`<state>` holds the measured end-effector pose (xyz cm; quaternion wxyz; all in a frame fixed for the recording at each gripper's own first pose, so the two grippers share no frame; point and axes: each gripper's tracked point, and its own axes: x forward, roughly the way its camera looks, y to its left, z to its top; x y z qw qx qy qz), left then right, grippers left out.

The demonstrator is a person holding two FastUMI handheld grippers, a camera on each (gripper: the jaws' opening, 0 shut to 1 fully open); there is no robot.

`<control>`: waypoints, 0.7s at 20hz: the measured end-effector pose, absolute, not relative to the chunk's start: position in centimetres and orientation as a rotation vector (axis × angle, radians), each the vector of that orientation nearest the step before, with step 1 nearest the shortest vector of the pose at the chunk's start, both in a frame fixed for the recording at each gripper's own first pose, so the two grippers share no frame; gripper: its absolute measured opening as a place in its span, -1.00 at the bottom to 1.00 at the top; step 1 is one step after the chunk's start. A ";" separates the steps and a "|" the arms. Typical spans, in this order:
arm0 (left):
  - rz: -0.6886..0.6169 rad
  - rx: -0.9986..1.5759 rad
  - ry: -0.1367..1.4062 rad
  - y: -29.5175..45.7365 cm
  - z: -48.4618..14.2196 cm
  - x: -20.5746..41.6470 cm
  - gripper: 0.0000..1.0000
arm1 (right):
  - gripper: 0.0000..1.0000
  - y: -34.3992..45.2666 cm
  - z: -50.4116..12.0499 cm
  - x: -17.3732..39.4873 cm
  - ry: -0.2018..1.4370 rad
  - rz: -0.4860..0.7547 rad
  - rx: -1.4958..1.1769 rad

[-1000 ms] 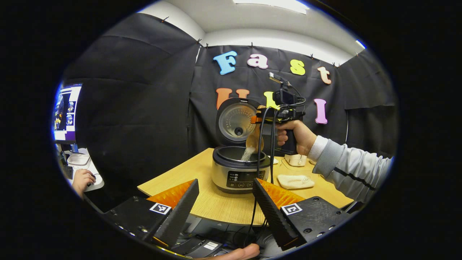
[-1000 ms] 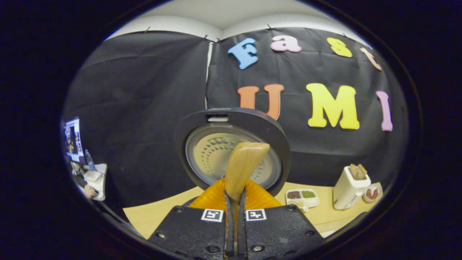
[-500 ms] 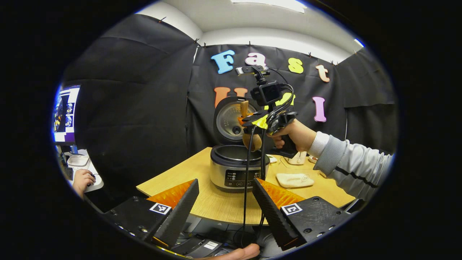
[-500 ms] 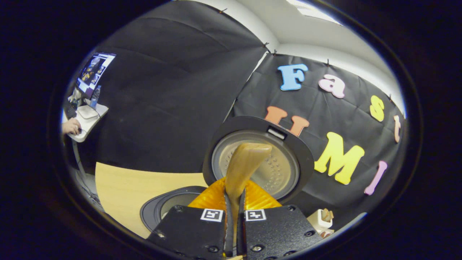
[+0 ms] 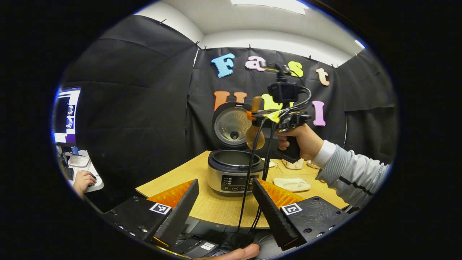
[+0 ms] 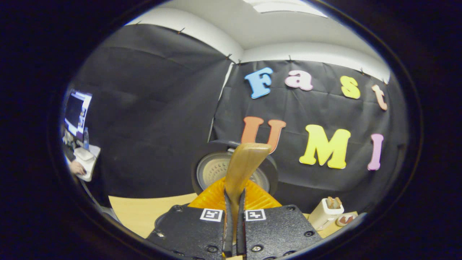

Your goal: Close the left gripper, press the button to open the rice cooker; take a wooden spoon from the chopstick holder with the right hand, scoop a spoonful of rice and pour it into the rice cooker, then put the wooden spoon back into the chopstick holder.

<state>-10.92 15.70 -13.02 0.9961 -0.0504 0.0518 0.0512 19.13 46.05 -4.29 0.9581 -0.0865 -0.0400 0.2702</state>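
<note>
Wooden surface (image 5: 213, 207) under open rice cooker (image 5: 234, 169); right hand-held gripper (image 6: 234, 202) clamping wooden spoon (image 6: 245, 162); left hand-held gripper (image 5: 225, 202) spread wide.

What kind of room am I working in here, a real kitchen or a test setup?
Most likely a staged recording booth, not a kitchen: black cloth walls are pinned up around one wooden table that holds the open rice cooker, and a person's hand works at a monitor outside it.
</note>
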 end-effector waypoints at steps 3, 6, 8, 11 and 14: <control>0.095 -0.093 0.085 15.1 -12.3 -10.3 0.92 | -0.81 41.3 -1.5 18.9 -0.095 0.466 0.023; 0.088 -0.083 0.088 13.7 -12.1 -9.8 0.91 | -0.82 35.5 0.1 19.2 -0.077 0.392 0.215; 0.081 -0.072 0.086 12.7 -11.7 -9.8 0.92 | -0.82 31.2 0.6 19.4 -0.046 0.348 0.364; 0.072 -0.066 0.073 11.8 -11.2 -9.3 1.00 | -0.82 24.9 0.6 20.2 0.015 0.313 0.504; 0.061 -0.066 0.065 10.5 -10.6 -8.3 0.91 | -0.82 18.0 -0.4 20.9 0.032 0.256 0.599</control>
